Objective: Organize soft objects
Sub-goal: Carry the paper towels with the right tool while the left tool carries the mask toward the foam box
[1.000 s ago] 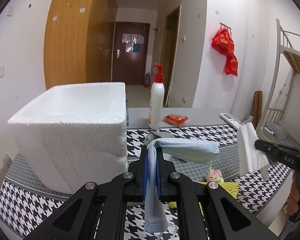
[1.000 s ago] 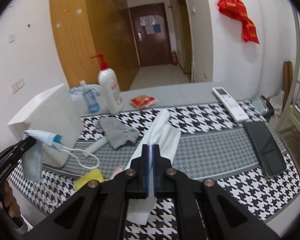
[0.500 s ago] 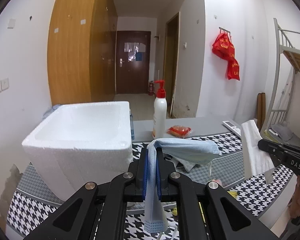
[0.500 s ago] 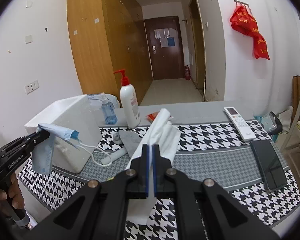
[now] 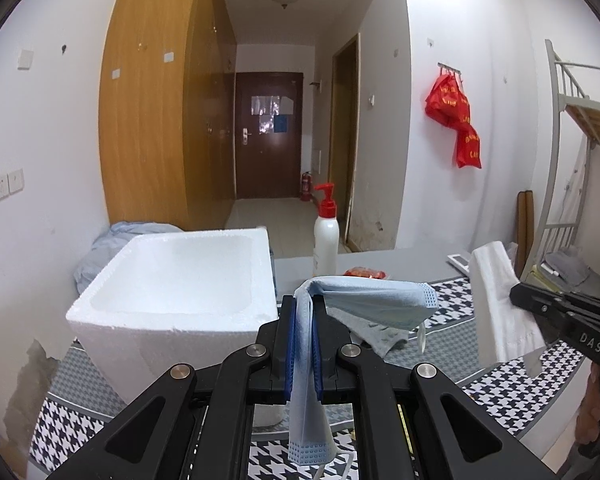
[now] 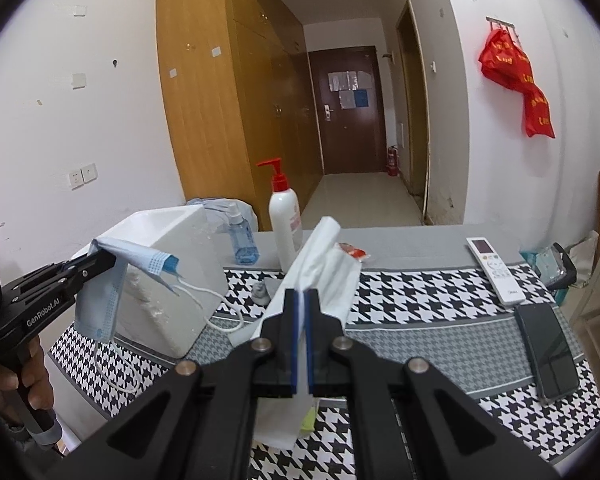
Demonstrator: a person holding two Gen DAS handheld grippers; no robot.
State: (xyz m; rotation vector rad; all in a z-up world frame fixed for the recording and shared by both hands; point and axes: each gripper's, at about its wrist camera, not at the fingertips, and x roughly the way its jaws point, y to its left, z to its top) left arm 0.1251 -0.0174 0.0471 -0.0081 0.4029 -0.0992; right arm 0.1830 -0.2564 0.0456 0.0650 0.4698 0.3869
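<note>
The box (image 5: 172, 280) lies far-left of the left tool (image 5: 304, 312), which pinches a mask (image 5: 364, 304); the right tool (image 6: 302, 300) (farther right) pinches a tissue (image 6: 320, 264)

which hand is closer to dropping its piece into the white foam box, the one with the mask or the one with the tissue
Left. The left gripper, clamped on the blue face mask, sits beside the foam box; the right gripper with the white tissue is farther.

Both hand-held grippers higher above the table (image 6: 420, 332), mask (image 5: 364, 304) and tissue (image 6: 320, 264) lifted along.
</note>
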